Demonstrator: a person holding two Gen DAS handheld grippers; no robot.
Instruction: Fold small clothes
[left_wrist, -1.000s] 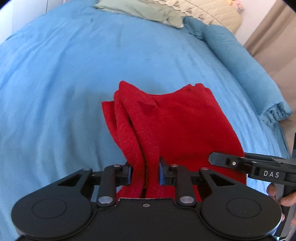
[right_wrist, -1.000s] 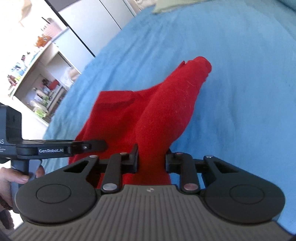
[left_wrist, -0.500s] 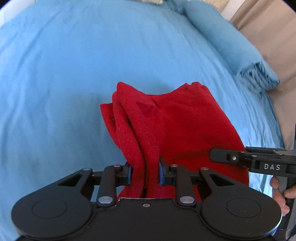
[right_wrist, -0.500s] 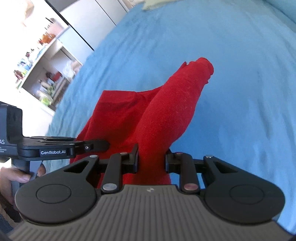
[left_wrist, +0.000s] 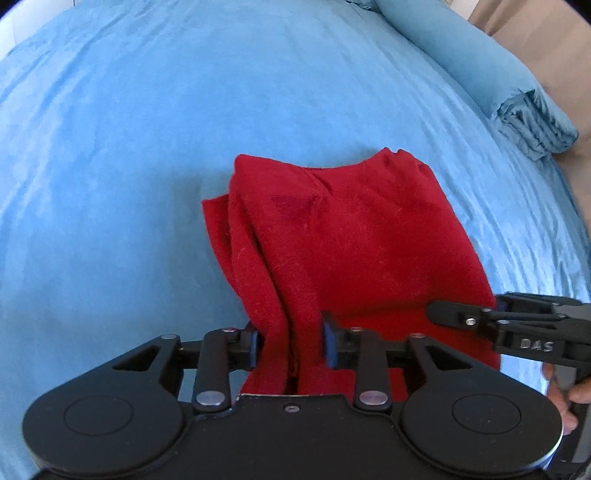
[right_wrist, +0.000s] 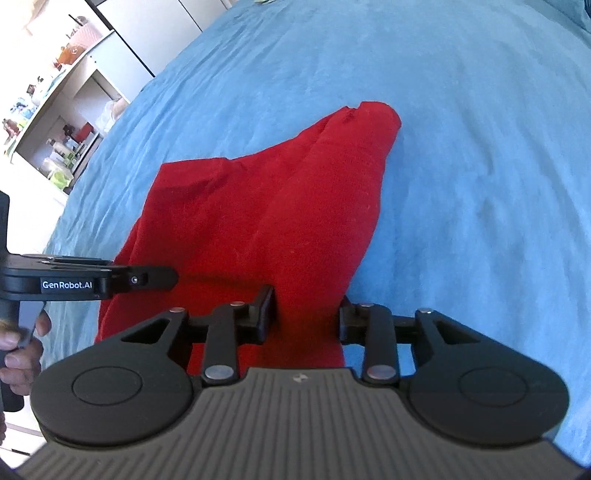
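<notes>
Cloth: red cloth (left_wrist: 354, 240) lies bunched and partly folded on the bed, its near edge running between both grippers' jaws
Bed: blue sheet (left_wrist: 147, 147) covers the whole surface, lightly creased; the cloth sits near its middle in the left wrist view
Pillow: blue pillow (left_wrist: 480, 62) lies along the far right edge of the bed, well apart from the cloth
Shelves: white shelving (right_wrist: 55, 122) with small items stands beyond the bed's left side in the right wrist view; the items are too small to tell
Left gripper: left gripper (left_wrist: 291, 347) points down at the cloth's near left edge; jaws opening, a thick fold of cloth between them; the blue pads (left_wrist: 253, 349) stand beside the fold, the right one with a slight gap
Right gripper: right gripper (right_wrist: 306, 314) points down at the cloth's near right edge; jaws opening, cloth between them and touching the left finger, a gap at the right finger
Hands: a hand (right_wrist: 22, 347) holds the left gripper's handle; fingers (left_wrist: 561, 391) of the other hand show at the right gripper's handle
</notes>
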